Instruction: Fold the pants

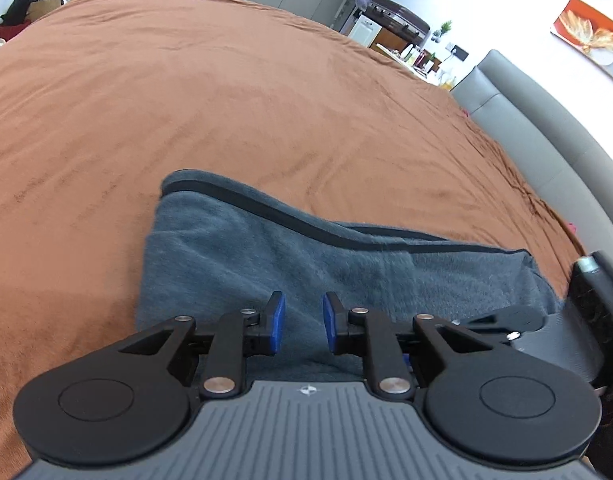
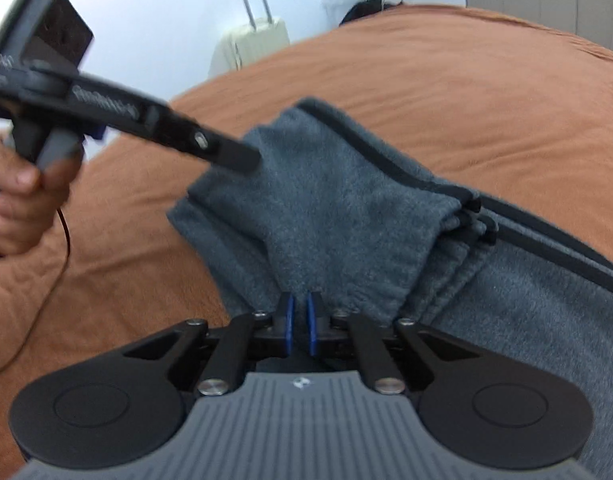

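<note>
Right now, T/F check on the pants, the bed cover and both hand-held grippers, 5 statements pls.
1. The pants are grey fleece with a dark stripe along the side. True.
2. The pants lie on a white sheet. False: they lie on an orange-brown bed cover.
3. The left hand-held gripper has its blue pads apart with nothing pinched between them. True.
4. The right hand-held gripper is wide open. False: its pads stand nearly together, at the edge of the cloth.
5. The pants are spread out flat, full length. False: one part is already folded over the rest.
</note>
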Demonstrator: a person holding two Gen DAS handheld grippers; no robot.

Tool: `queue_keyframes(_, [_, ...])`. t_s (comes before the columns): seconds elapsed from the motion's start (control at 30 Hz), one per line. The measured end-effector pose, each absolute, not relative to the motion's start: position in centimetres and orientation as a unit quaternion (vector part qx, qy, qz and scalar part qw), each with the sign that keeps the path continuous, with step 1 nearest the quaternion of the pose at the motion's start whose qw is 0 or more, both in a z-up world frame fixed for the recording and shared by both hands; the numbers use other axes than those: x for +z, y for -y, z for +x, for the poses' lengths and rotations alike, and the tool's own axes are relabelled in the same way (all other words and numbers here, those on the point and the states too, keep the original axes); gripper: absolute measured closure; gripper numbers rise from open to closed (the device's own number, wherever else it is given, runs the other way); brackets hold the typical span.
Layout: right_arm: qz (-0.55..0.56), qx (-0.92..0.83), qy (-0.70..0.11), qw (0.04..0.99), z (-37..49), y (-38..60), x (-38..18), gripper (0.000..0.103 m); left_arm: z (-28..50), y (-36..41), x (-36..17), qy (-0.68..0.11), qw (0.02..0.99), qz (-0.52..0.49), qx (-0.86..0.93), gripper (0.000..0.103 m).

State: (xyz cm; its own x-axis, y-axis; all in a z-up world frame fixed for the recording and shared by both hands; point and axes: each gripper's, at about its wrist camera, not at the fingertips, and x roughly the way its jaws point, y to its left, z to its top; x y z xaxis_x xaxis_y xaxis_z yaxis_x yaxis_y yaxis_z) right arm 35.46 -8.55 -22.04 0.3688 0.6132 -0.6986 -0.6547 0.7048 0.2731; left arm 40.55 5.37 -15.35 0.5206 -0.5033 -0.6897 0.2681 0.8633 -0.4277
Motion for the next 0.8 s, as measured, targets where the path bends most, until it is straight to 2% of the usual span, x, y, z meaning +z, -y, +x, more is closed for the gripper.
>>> queue_keyframes(0.07, [0.024, 0.389, -0.384, 0.837, 35.3, 10.2, -20.1, 0.094, 40.0, -4.7, -14.8, -0.429, 0.864, -0.131, -0.229, 0.069])
queue_keyframes(0.23, [0.12, 0.337, -0.351, 0.865, 31.1, 15.8, -17.1, 0.091, 38.1, -1.5, -14.0, -0.421, 0.864, -0.121, -0.248, 0.064])
queue_keyframes(0.3, [0.159, 0.291, -0.349, 0.876, 29.1, 19.3, -17.0, 0.079, 37.3, 0.7, -13.9, -0.412, 0.867, -0.108, -0.258, 0.06])
queue_keyframes(0.37, [0.187, 0.242, -0.344, 0.888, 26.8, 23.1, -17.0, 0.073, 36.5, 3.2, -14.1, -0.407, 0.868, -0.1, -0.267, 0.055])
queue_keyframes(0.53, [0.254, 0.101, -0.334, 0.902, 21.2, 32.2, -18.2, 0.066, 35.1, 11.2, -15.0, -0.415, 0.854, -0.085, -0.302, 0.05])
queue_keyframes(0.67, [0.34, -0.001, -0.324, 0.883, 18.1, 39.8, -19.9, 0.054, 34.5, 18.3, -15.2, -0.416, 0.85, -0.064, -0.317, 0.049])
queue_keyframes(0.73, [0.382, -0.043, -0.311, 0.869, 17.1, 42.9, -20.8, 0.044, 34.4, 21.5, -15.1, -0.412, 0.847, -0.064, -0.331, 0.049])
queue_keyframes(0.77, [0.402, -0.062, -0.301, 0.862, 16.6, 44.5, -21.3, 0.033, 34.5, 22.7, -15.1, -0.41, 0.845, -0.065, -0.338, 0.049])
queue_keyframes(0.8, [0.42, -0.082, -0.291, 0.856, 16.3, 45.9, -21.8, 0.031, 34.6, 24.2, -15.1, -0.409, 0.841, -0.067, -0.347, 0.049])
